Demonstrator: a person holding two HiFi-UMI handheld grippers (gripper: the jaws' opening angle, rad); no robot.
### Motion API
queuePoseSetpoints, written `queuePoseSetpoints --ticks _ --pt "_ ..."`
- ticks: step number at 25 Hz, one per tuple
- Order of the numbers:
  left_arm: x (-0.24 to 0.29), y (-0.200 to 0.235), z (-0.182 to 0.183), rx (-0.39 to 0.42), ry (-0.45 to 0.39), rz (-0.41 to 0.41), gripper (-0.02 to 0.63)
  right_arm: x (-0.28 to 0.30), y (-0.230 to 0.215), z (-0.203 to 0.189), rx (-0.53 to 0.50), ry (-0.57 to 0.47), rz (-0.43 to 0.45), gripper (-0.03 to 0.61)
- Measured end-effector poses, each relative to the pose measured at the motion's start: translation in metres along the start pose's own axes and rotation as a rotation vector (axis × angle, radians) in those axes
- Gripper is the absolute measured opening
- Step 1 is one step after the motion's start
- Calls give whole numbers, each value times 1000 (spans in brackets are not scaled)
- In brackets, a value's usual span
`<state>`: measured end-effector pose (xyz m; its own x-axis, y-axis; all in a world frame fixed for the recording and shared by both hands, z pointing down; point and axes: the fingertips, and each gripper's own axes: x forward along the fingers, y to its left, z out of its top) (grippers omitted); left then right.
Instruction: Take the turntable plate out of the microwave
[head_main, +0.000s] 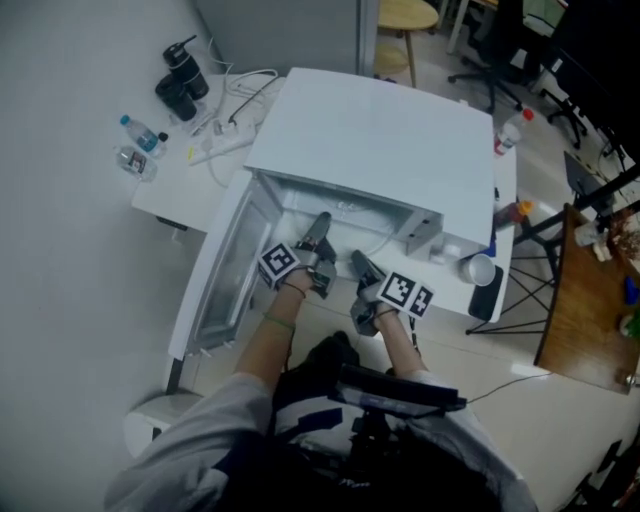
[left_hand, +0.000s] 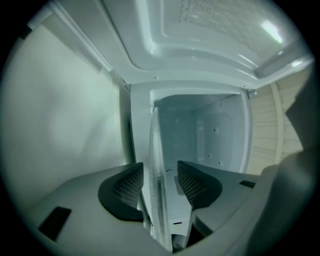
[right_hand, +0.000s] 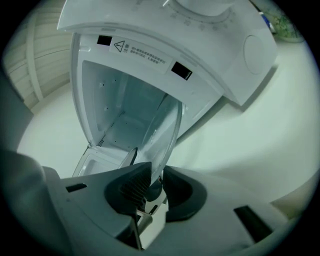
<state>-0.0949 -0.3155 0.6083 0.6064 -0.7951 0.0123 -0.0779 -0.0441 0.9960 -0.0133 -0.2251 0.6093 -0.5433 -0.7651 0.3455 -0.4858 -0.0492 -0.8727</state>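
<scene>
While the microwave (head_main: 370, 140) sits with its door (head_main: 222, 275) swung open, I've got the right gripper (right_hand: 152, 182) clamped on the rim of the glass turntable plate (right_hand: 162, 130). The plate is tipped up on edge right in front of the cavity. My left gripper (left_hand: 159, 182) is spread wide. The plate's edge stands between its pads, but neither looks to be squeezing it.
</scene>
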Motion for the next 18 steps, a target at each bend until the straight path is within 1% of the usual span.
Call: queuePoseSetpoints --ticks 1,2,3,4,6,9,14,18 --pt "2 1 0 -14 -6 -8 205 -1 0 -1 -11 2 -1 72" --pt "2 2 1 -18 -10 -22 173 -2 0 -1 -20 3 -5 72" --pt "2 3 0 -20 -11 -43 92 -3 -1 0 -25 4 -9 74" --pt "2 2 -2 -26 -9 -63 24 -3 -2 0 -28 2 -14 74" --pt "2 2 -5 -37 -4 -80 17 -5 -4 3 -43 -5 -22 77" --pt "-1 -3 -7 -8 22 -88 18 -7 -2 5 -99 -6 -21 98" --pt "-14 -15 -9 8 11 -130 18 -9 2 -4 -153 36 1 115" --pt "-24 -25 -12 20 31 -145 17 -15 5 -14 -148 49 42 117"
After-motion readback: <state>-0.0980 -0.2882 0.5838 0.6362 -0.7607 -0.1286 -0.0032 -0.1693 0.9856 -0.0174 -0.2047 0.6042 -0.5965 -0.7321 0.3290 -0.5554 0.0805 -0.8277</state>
